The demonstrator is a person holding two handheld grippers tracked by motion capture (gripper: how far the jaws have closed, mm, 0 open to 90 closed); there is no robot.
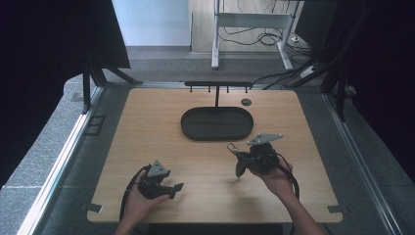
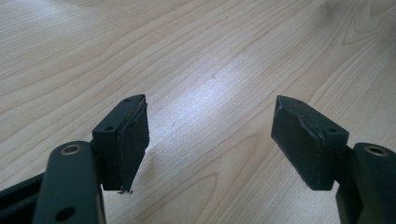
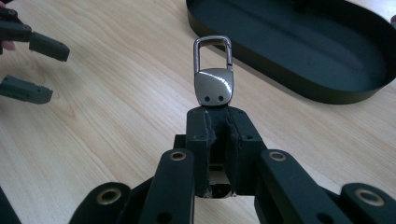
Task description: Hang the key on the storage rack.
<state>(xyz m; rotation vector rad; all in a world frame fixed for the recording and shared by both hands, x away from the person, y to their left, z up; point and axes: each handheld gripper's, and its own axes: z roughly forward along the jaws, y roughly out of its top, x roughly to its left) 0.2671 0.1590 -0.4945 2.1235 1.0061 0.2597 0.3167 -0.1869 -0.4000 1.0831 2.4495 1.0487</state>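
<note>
Keyring clasp (image 3: 213, 79) sticks up from between the right gripper (image 3: 219, 123)'s fingers (image 3: 200, 135), which pinch its lower end above the worktop (image 3: 116, 102); that end is hidden between the pads. Left gripper (image 2: 210, 140) fingers stand spread, holding nothing. Beyond lies the black oval tray (image 3: 327, 93).

the high view is dimly and evenly lit, with near-black corners and a brighter floor at the top. soft shadows are cast on the table (image 1: 147, 132) beside each gripper. in the left gripper view a pale sheen is seen on the wood, and the far grain is blurred. a highlight is shown on the metal clip (image 3: 213, 77).
</note>
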